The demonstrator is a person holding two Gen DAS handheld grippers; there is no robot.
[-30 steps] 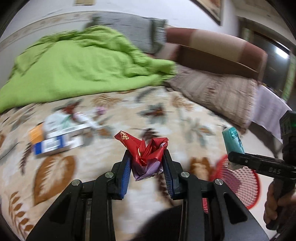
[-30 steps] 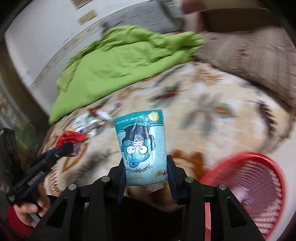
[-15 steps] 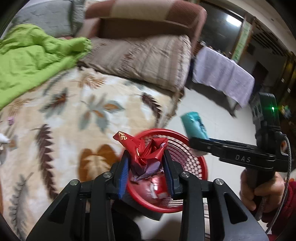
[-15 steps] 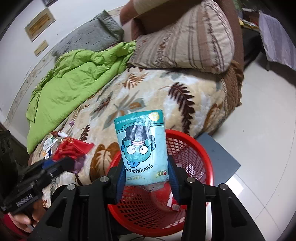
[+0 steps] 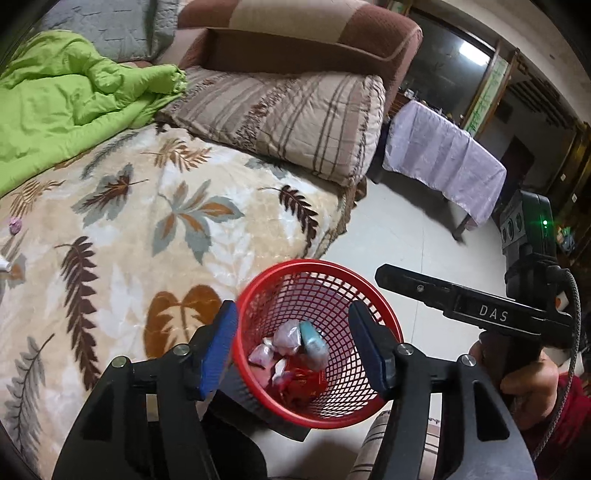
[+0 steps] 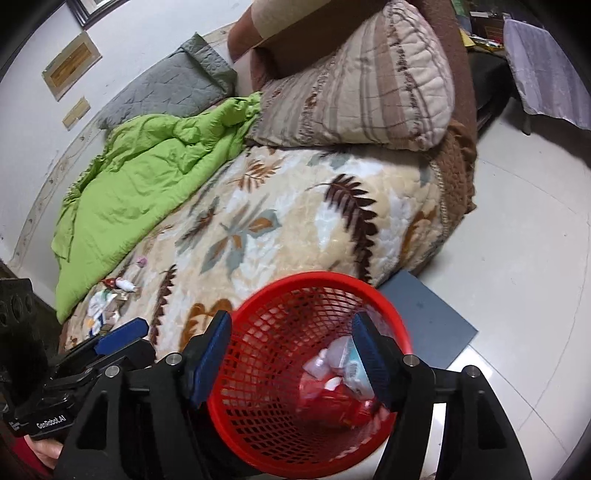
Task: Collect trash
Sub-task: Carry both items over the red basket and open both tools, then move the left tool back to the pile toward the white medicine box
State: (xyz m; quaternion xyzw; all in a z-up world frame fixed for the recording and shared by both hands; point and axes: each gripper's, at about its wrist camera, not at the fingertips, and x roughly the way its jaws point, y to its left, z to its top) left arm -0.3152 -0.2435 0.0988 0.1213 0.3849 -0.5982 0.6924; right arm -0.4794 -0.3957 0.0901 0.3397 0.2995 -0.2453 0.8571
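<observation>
- Hovering over the red mesh basket, the left gripper is holding its jaws spread wide with nothing between the blue pads; the basket's inside is showing through the gap.
- Hanging over the same basket in the right wrist view, the right gripper is likewise standing wide open and gripping nothing, its blue pads sitting at about 9 and 3 o'clock of the basket's mouth.
- Lying in the bottom of the basket in the left wrist view, the trash is piling together: a red wrapper at 6 o'clock of the heap, a teal packet at 2 o'clock, and pale pinkish wrappers at 11 o'clock.
- Showing again in the right wrist view, the red wrapper and the teal packet are appearing blurred, the packet partly hidden behind the right-hand pad.
- Standing on the pale tiled floor, the basket is sitting just beside the bed, whose leaf-print blanket is filling 9 o'clock of the left wrist view.
- Remaining on the blanket, more litter is lying at 9 o'clock of the right wrist view, well apart from the basket, near the green quilt.
- Resting at 12 o'clock of the blanket, a striped pillow is lying against the brown cushion.
</observation>
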